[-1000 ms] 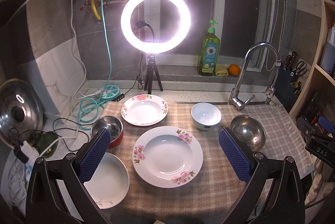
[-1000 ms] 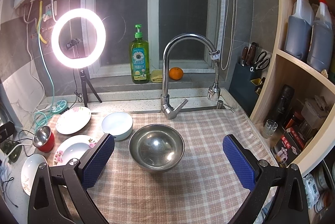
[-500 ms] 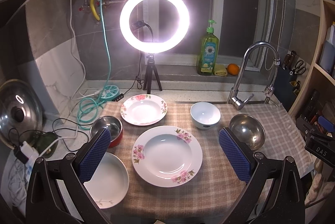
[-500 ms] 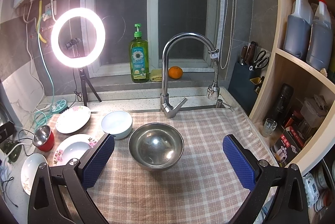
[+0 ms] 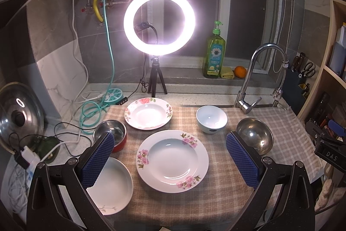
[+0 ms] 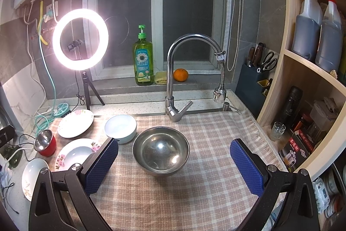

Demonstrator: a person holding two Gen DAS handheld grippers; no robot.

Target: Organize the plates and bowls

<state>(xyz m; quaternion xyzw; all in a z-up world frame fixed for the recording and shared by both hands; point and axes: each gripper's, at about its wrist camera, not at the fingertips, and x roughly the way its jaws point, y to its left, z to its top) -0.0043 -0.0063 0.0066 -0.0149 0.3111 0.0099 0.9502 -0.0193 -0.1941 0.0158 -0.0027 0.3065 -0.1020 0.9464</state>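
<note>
Two grippers, both with fingers spread wide and holding nothing. The left gripper (image 5: 169, 157) hangs over the large floral plate (image 5: 173, 160) on the checked cloth (image 5: 225, 194); a white plate (image 5: 111, 185) lies nearer left on the surface. The right gripper (image 6: 174, 165) faces the steel bowl (image 6: 161, 151). Farther back: red bowl (image 5: 111, 137), white bowl (image 5: 211, 119), small floral plate (image 5: 148, 113).

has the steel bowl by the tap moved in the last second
No. In the right wrist view the steel bowl sits the same way below the tap on the cloth.
</note>
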